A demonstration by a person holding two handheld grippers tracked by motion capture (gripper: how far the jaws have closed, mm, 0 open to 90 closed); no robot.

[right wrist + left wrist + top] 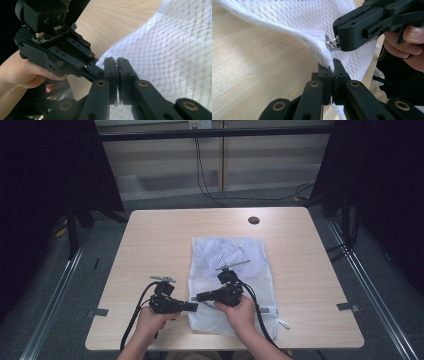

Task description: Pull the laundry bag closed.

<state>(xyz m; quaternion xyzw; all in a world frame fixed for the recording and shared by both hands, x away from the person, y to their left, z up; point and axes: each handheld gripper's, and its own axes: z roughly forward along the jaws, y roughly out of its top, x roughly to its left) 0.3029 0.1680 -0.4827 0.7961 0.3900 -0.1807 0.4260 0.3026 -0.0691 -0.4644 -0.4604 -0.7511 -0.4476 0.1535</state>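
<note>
A white mesh bag [227, 255] lies flat on the light wooden table [155, 240], reaching to the front edge. My left gripper [194, 306] meets the bag's near left corner from the left. In the left gripper view its jaws [331, 65] are shut on a fold of the mesh [299, 22], lifting it slightly. My right gripper [199, 296] points left at the same corner. It is shut on the small metal zipper pull [332, 42]. In the right gripper view its jaws [117, 61] are pressed together at the mesh edge [162, 50], and the left gripper's tip [96, 71] touches alongside.
A round black cable hole [253, 220] sits near the table's far edge. Metal brackets [97, 312] [347, 306] clamp the front corners. Cables [210, 180] trail on the floor beyond the table, and dark curtains stand at both sides.
</note>
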